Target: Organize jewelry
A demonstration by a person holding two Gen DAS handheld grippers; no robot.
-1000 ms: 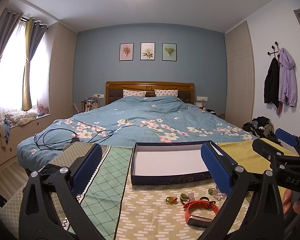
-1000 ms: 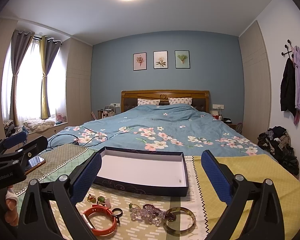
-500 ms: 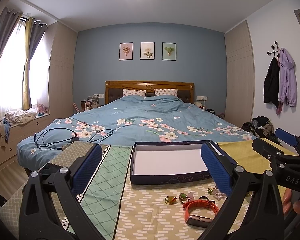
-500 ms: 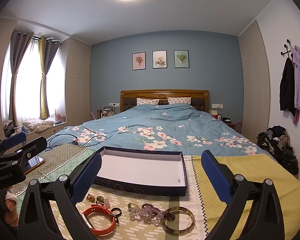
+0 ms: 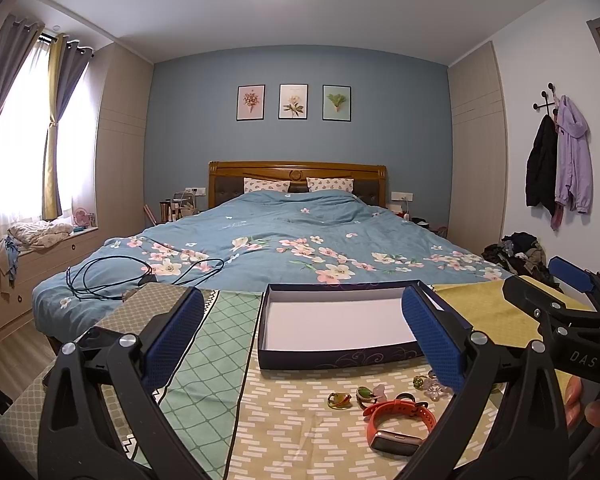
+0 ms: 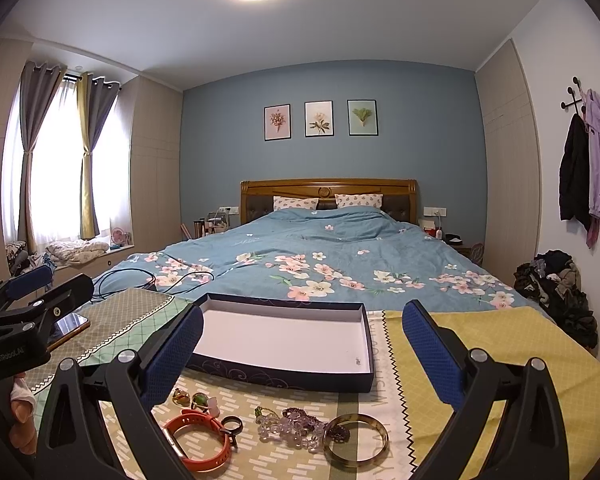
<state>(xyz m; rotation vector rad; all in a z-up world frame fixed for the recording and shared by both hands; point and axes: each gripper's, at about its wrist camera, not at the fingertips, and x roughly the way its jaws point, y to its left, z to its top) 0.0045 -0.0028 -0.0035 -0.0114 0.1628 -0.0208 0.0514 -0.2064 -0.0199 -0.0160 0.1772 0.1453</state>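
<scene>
Your right gripper: blue pads wide apart, nothing between. Left gripper: same, wide and empty. Orange silicone watch band at 7 o'clock of right view, amber translucent bangle at 5 o'clock. Shallow dark-blue cardboard box with white inside at 12 o'clock, empty. Step, as I judge: first pick not yet begun. Next: lower onto one piece, close gently, carry to box.

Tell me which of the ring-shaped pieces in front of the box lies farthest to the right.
The translucent brownish bangle. It lies right of the bead bracelet, while the orange watch band and small dark ring sit further left.
</scene>
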